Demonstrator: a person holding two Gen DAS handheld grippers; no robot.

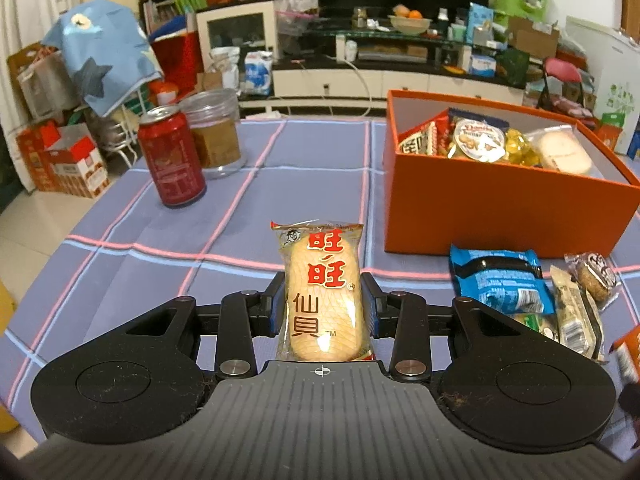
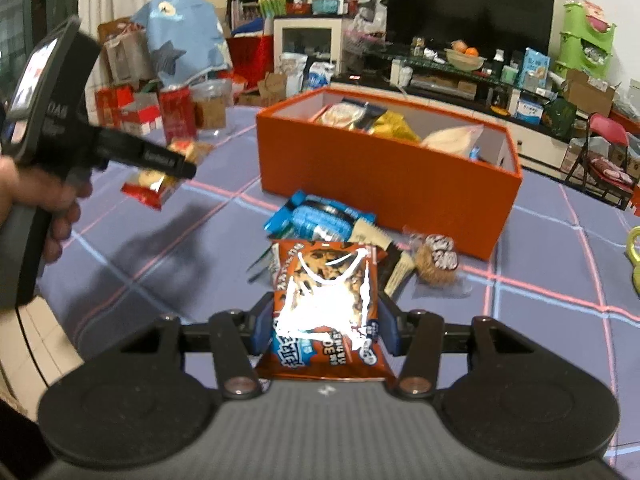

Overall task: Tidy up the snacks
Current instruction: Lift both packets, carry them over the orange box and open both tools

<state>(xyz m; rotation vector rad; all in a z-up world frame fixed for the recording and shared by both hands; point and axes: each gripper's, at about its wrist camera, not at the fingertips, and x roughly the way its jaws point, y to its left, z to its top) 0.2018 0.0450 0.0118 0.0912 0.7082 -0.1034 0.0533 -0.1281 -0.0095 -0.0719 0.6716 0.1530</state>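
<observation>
My left gripper [image 1: 325,300] is shut on a rice cracker packet [image 1: 322,292] with red characters and holds it above the checked tablecloth. It also shows in the right wrist view [image 2: 152,184], held up at the left. My right gripper [image 2: 325,320] is shut on an orange-brown cookie packet [image 2: 326,300] above the table. The orange box [image 1: 500,212] with several snacks in it stands at the right in the left wrist view, and ahead in the right wrist view [image 2: 384,184]. Loose snacks lie before it: a blue packet [image 2: 320,218] and a wrapped muffin [image 2: 436,260].
A red drink can [image 1: 172,156] and a clear jar [image 1: 214,132] stand at the table's far left. A yellow-green object [image 2: 634,252] lies at the table's right edge. Cluttered shelves, boxes and a TV stand are beyond the table.
</observation>
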